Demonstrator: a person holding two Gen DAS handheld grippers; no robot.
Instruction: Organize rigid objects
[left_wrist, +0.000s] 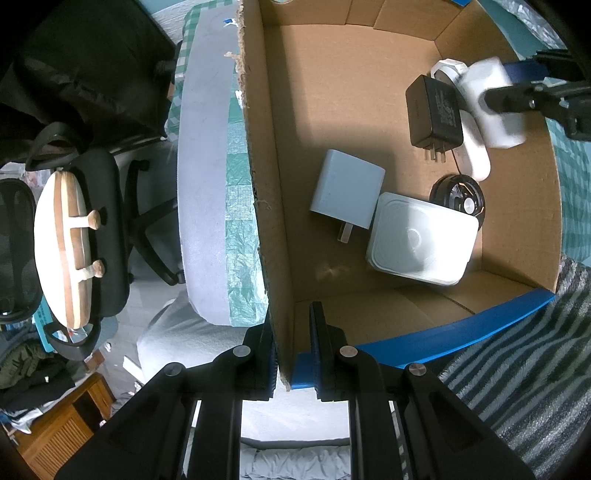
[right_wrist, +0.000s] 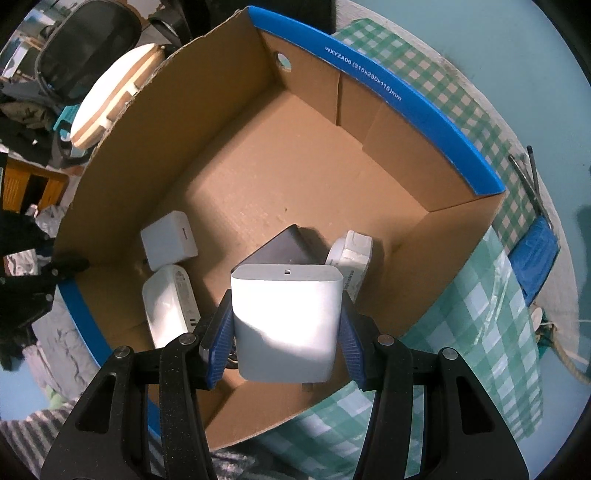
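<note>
Left tool (left_wrist: 293, 350): jaws nearly closed, pinching the near wall of the cardboard box (left_wrist: 266, 221) at its corner, pointing straight down.

Box sits on the green-checked desk (right_wrist: 476, 343); brown inside, blue rim (right_wrist: 388, 92) with white print.

On the box floor, left to right in the left wrist view: pale blue-grey plug adapter (left_wrist: 347, 192) lying flat with prongs toward the camera, white square case (left_wrist: 421, 240) touching it, round black item (left_wrist: 458, 194) just behind the case, black power brick (left_wrist: 436, 110) with prongs down, leaning on a long white item (left_wrist: 476, 155).

Right tool (right_wrist: 286, 332): jaws part open, blue pads (right_wrist: 221, 332) clamped on both sides of a white rounded-corner charger block (right_wrist: 286, 317), small port on its top face. Block hangs inside the box, above the black brick, tool pointing straight down.
</note>
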